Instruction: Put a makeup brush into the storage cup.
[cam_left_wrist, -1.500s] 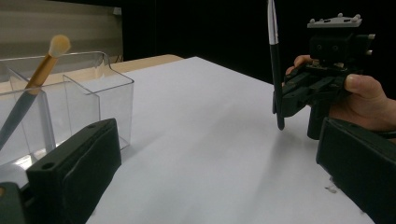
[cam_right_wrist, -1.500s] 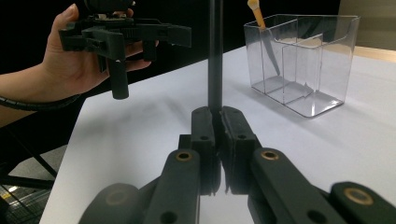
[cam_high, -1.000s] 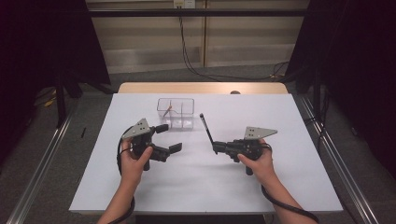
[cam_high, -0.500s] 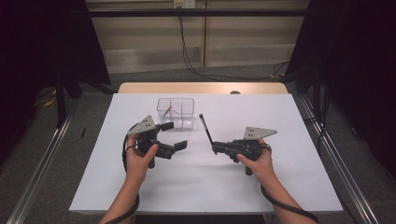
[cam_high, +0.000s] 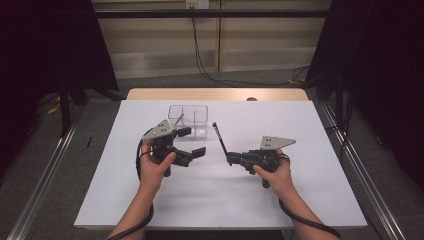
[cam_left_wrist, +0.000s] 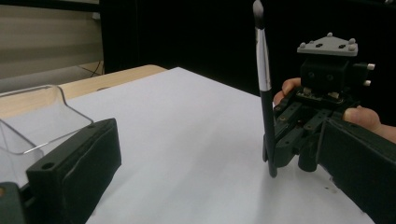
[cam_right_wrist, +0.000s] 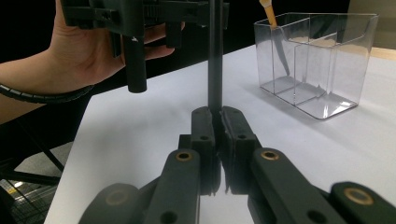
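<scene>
A thin black brush (cam_high: 218, 140) with a silver ferrule stands tilted, bristles (cam_left_wrist: 258, 10) up. My right gripper (cam_high: 231, 159) is shut on the brush's lower handle (cam_right_wrist: 215, 70), just above the white table (cam_high: 300, 130). My left gripper (cam_high: 192, 143) is open and holds nothing; it sits a little left of the brush, not touching it. In the left gripper view the brush (cam_left_wrist: 265, 93) rises ahead between the two spread jaws. A clear divided box (cam_high: 189, 120) stands behind the left gripper, with an orange-handled tool (cam_right_wrist: 270, 11) leaning in one compartment.
The white table sheet has bare room in front and to the right (cam_high: 320, 200). A wooden strip (cam_high: 215, 94) edges the far side. Metal rails (cam_high: 47, 170) and dark curtains flank the table. A cable runs from each gripper back along the forearm.
My left gripper has moved right and slightly forward, closing the gap to the brush. The right gripper and brush have stayed put.
</scene>
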